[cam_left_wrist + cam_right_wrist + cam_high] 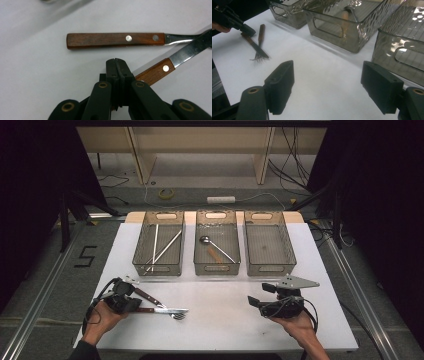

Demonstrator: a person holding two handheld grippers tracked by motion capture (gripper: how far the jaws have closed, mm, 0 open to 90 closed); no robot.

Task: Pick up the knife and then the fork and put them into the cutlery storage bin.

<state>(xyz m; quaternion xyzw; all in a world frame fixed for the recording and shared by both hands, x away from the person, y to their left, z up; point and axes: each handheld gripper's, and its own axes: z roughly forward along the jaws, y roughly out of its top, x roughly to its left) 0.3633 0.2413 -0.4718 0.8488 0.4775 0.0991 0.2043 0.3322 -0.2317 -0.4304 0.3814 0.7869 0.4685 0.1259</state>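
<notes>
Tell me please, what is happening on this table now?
A person sorts cutlery into three bins at the back of a white table. The left gripper is shut and rests over the wooden handle of a knife, which crosses a fork near the left front edge. Whether it grips the handle is unclear. The right gripper is open and holds nothing. The left bin holds thin rods, the middle bin a spoon, and the right bin is empty.

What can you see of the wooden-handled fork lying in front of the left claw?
The fork lies flat on the white table, dark brown wooden handle with two metal rivets, steel neck and tines pointing right. A second wooden-handled utensil crosses over its metal part. The left claw, shut, sits just beside its handle, not gripping it.
</notes>
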